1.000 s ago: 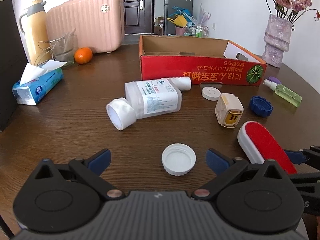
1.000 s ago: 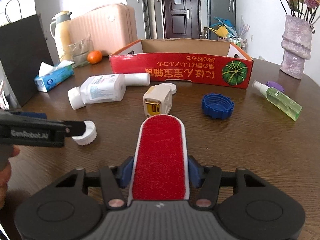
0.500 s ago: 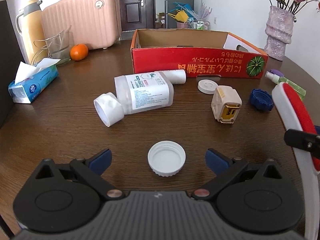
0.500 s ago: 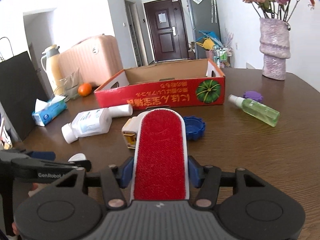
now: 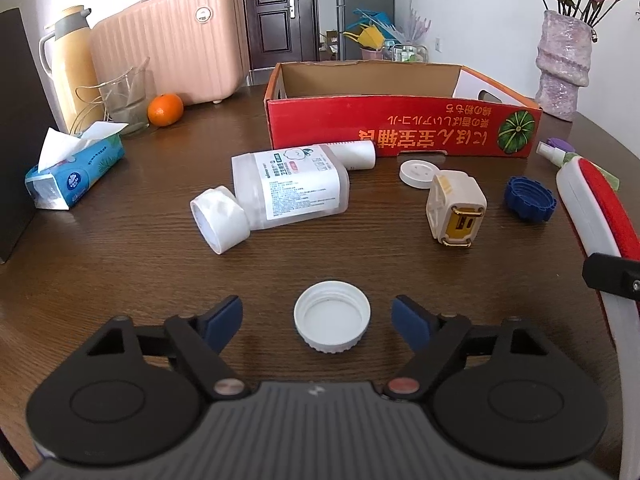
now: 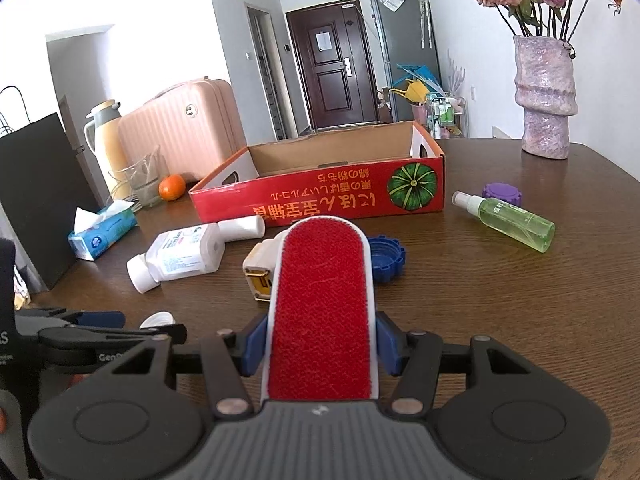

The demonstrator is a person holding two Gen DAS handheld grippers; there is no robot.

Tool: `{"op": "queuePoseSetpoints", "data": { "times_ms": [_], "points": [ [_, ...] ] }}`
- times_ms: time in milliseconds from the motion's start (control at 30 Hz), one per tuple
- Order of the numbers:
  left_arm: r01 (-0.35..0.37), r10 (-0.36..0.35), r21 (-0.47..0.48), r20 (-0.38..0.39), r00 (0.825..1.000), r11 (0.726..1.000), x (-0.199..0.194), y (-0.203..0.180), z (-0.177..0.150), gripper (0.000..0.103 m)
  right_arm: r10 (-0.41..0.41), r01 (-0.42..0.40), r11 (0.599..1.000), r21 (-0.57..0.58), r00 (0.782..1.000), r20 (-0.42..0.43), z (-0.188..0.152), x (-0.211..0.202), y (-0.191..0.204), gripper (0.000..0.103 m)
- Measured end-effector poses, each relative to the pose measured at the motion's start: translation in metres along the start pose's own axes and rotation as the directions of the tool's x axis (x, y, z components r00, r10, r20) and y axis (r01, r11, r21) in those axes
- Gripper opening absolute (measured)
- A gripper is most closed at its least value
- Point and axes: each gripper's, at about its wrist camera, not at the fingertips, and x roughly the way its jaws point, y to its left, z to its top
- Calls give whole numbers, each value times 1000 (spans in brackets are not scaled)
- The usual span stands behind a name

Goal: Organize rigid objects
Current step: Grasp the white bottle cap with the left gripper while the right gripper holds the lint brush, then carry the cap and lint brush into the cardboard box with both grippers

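Note:
My right gripper (image 6: 320, 344) is shut on a red-faced white lint brush (image 6: 322, 304) and holds it above the table; the brush also shows at the right edge of the left wrist view (image 5: 596, 216). My left gripper (image 5: 318, 318) is open, its blue pads either side of a white bottle cap (image 5: 332, 322) on the table. A red cardboard box (image 6: 320, 196) stands open behind. A white bottle (image 5: 280, 196), a cream plug adapter (image 5: 456, 208), a blue cap (image 5: 530, 199) and a white lid (image 5: 419, 173) lie in front of the red box (image 5: 400, 128).
A green spray bottle (image 6: 508, 220) and purple cap (image 6: 502, 194) lie at the right. A tissue pack (image 5: 74, 172), orange (image 5: 165, 109), glass jug (image 5: 126, 102), thermos (image 5: 74, 64) and pink suitcase (image 5: 172, 40) stand at the left back. A vase (image 6: 546, 96) stands at the far right.
My right gripper has lifted the lint brush off the table and risen. My left gripper has stayed open around the white cap, shifting slightly.

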Motion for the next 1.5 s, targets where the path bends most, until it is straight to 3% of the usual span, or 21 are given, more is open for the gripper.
{"op": "queuePoseSetpoints", "data": {
  "times_ms": [200,367,400,667,1067,1500],
  "points": [
    [12,-12,-15,-9,1000,1000,0,2,-1,75,-1,1,1000,3,1000,-4,0,-2,2,55],
    [36,-37,-25,-27,999,999,2,4,-3,53,-6,6,1000,3,1000,-1,0,-3,4,55],
    [39,-39,-28,-24,999,999,1,5,-3,40,-7,7,1000,3,1000,-1,0,-4,4,55],
    [74,-73,-33,39,997,997,-20,8,5,41,-20,20,1000,-4,999,25,6,-19,11,55],
    [96,-86,-47,179,980,994,-63,16,48,41,-27,29,1000,-13,995,100,35,-41,24,55],
    [125,-105,-71,239,965,990,-58,8,96,41,-38,35,999,25,989,140,86,-12,22,55]
  ]
}}
